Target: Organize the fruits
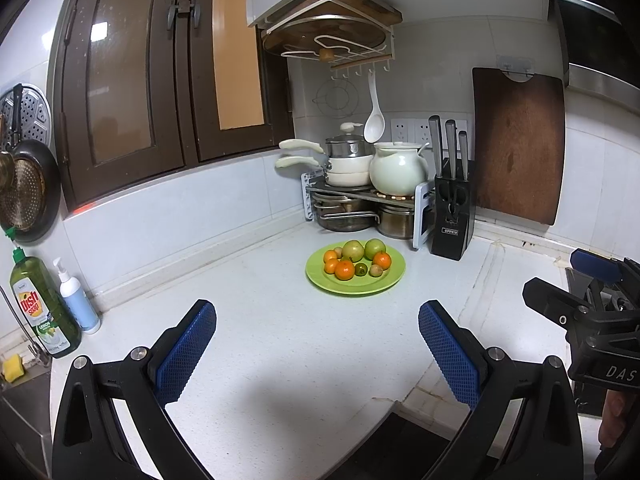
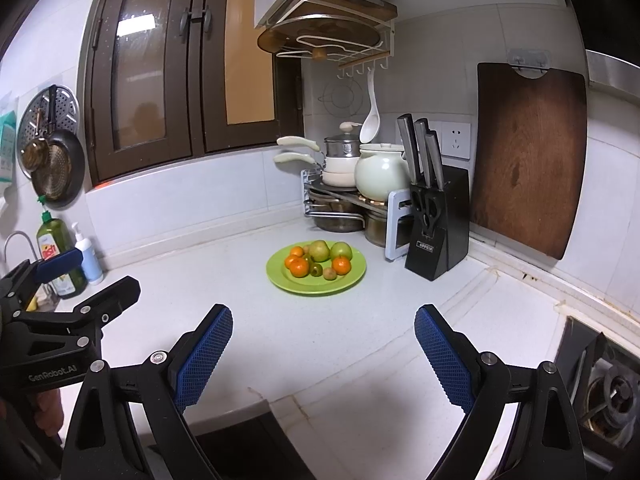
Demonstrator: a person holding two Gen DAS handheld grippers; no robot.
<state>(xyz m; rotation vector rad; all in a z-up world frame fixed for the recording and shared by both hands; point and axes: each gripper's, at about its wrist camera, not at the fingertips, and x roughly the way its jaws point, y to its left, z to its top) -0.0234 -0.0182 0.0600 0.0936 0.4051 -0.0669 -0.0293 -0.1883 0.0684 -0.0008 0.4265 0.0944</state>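
Setting: white kitchen counter (image 1: 280, 320) in a tiled corner, dark cabinets above, a wooden cutting board (image 1: 518, 148) leaning on the right wall.

Fruit: all the visible fruit sits heaped on one green plate (image 1: 390, 282), well back on the counter near the corner; none lies loose on the worktop.

Contents of plate: two green apples (image 1: 375, 249) at the back, several oranges (image 1: 344, 270) in front and to the sides, and a few small greenish-brown fruits (image 1: 361, 269) among them, all touching in one cluster.

Left gripper (image 1: 316, 322): jaws spread wide, holding nothing, low over the counter's near edge.

Right gripper (image 2: 323, 326): likewise spread wide and empty, beside its partner.

Bearing: the plate lies straight ahead of both tools, slightly right of centre for the left and slightly left of centre for the right, so it sits between their lines of reach. Neither looks clearly nearer.

Axis: the plate is round and the fruit roundish, so no long axis governs the approach.

Neighbours: a black knife block (image 1: 452, 216) stands just right of the plate, with stacked pots (image 1: 352, 168) on a rack behind.

Stage: fruit gathered on a plate fits a sorted finish or a pile awaiting sorting.
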